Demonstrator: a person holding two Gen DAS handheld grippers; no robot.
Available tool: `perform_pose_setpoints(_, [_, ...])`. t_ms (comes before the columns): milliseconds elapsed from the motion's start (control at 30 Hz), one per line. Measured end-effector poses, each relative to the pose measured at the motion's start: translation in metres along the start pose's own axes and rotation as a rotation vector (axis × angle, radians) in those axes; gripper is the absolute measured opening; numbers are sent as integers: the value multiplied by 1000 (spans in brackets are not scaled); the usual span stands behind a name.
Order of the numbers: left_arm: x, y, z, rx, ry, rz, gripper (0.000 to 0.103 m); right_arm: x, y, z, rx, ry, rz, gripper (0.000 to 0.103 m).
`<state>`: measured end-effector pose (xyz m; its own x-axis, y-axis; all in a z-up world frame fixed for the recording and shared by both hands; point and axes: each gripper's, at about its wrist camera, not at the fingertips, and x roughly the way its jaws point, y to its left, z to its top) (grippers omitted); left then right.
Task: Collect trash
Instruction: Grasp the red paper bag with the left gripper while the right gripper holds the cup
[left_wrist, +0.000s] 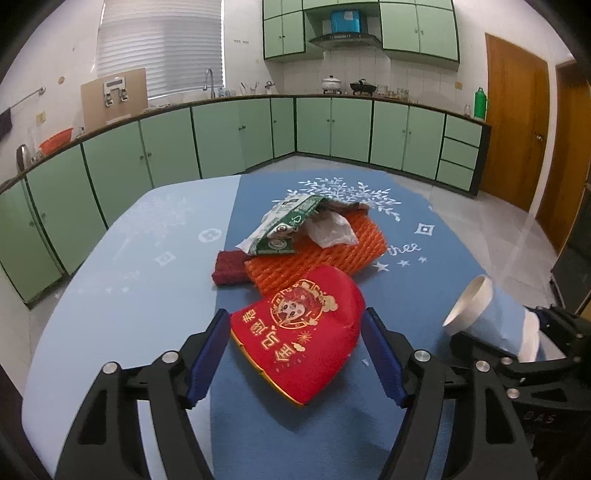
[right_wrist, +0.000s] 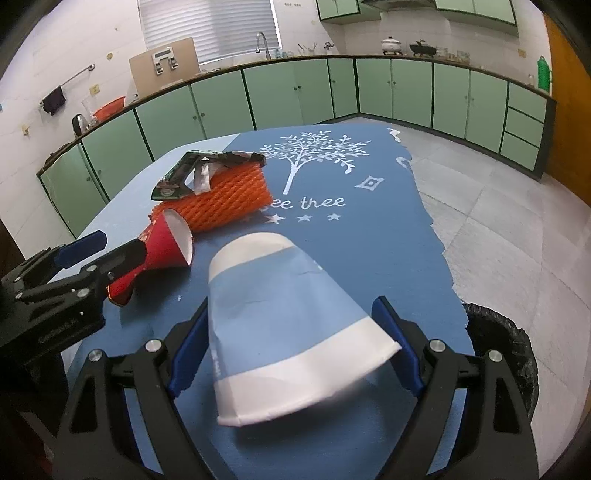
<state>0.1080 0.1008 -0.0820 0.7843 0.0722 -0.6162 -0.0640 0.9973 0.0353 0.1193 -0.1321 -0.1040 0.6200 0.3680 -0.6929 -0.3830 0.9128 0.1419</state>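
Both hand-held grippers angled down, straddling cups.

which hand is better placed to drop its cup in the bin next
Right, probably. The right tool has the blue and white paper cup between its pads, and the black-lined trash bin sits just beside it past the table edge. The left tool, around the red paper cup, is farther away.

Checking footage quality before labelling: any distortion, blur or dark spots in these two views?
Left wrist: fisheye bends the counter, corners black, red cup sharp. Right wrist: same bending, blue cup rim slightly smeared, bin dark.
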Motion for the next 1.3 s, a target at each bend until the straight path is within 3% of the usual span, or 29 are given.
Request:
perform_pose_setpoints(200, [11, -4, 10, 55, 6, -29, 75, -1, -1, 0, 11, -2, 1, 82])
perform_pose_setpoints(467, [30, -4, 12, 39, 52, -85, 75, 1, -6, 1, 27, -1, -12, 82])
perform_pose_setpoints(933, [57, 3, 18, 35, 131, -115, 82, 9, -13, 2, 45, 12, -39, 83])
perform_pose_setpoints(1300, [35, -1, 13, 51, 82, -91, 65, 10, -14, 2, 50, 7, -34, 83])
